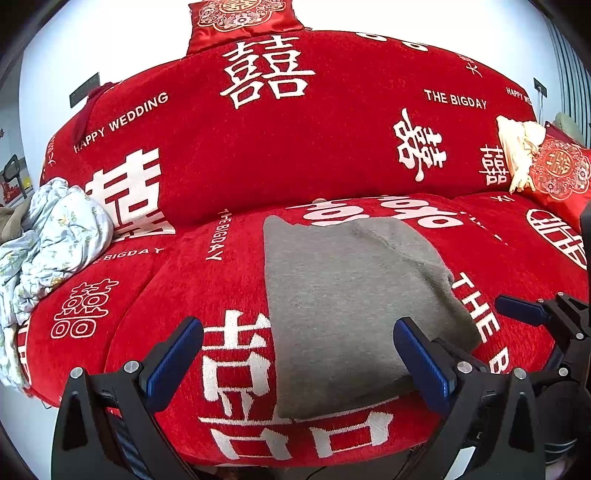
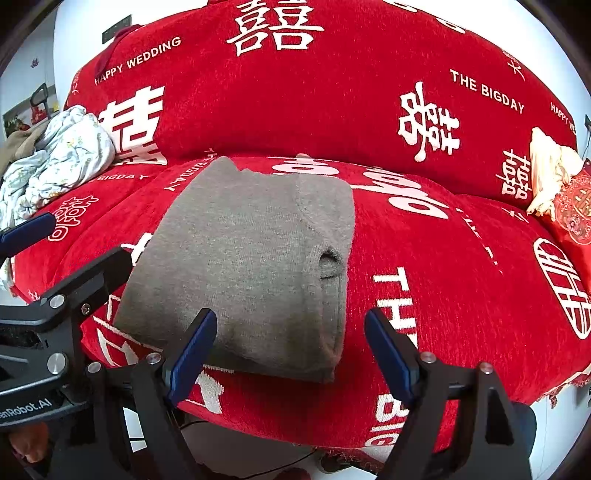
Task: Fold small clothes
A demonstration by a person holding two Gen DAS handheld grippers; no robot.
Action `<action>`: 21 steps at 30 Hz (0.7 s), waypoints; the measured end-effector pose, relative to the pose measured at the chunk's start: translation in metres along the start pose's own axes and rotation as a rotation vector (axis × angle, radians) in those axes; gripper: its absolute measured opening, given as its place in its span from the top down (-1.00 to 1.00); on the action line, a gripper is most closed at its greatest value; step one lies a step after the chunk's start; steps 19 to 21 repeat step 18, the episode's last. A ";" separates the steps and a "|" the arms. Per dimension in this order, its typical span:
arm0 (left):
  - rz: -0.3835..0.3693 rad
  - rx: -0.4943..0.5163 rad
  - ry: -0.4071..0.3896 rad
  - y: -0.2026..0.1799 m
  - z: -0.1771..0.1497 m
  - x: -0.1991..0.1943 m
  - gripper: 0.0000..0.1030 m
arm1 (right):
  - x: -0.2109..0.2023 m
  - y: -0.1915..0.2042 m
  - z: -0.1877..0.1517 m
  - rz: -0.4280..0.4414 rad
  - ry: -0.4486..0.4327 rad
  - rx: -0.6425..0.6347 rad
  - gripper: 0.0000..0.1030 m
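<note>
A grey knit garment lies folded into a flat rectangle on the red sofa seat; it also shows in the right wrist view, with a cuff opening at its right side. My left gripper is open and empty, hovering just in front of the garment's near edge. My right gripper is open and empty, at the garment's near right corner. The right gripper also shows at the right edge of the left wrist view. One left gripper finger shows at the left edge of the right wrist view.
A crumpled pale floral cloth lies at the sofa's left end. A cream cloth and a red embroidered cushion sit at the right end. Another red cushion rests on top of the backrest. The sofa's front edge is just below the grippers.
</note>
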State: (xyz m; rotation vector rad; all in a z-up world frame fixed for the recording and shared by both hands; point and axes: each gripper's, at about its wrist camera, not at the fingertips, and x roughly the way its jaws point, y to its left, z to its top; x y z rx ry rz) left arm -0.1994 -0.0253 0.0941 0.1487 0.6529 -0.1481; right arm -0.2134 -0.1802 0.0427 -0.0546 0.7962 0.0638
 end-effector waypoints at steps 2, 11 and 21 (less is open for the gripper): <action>0.003 0.000 -0.006 0.000 0.000 -0.001 -1.00 | 0.000 0.000 0.000 0.000 0.000 0.000 -0.64; 0.012 -0.007 -0.027 0.001 0.000 -0.005 -1.00 | 0.000 0.001 -0.001 -0.001 -0.002 -0.003 -0.64; 0.011 0.001 -0.026 -0.001 0.000 -0.005 -1.00 | 0.000 0.002 -0.001 -0.001 -0.002 -0.001 -0.64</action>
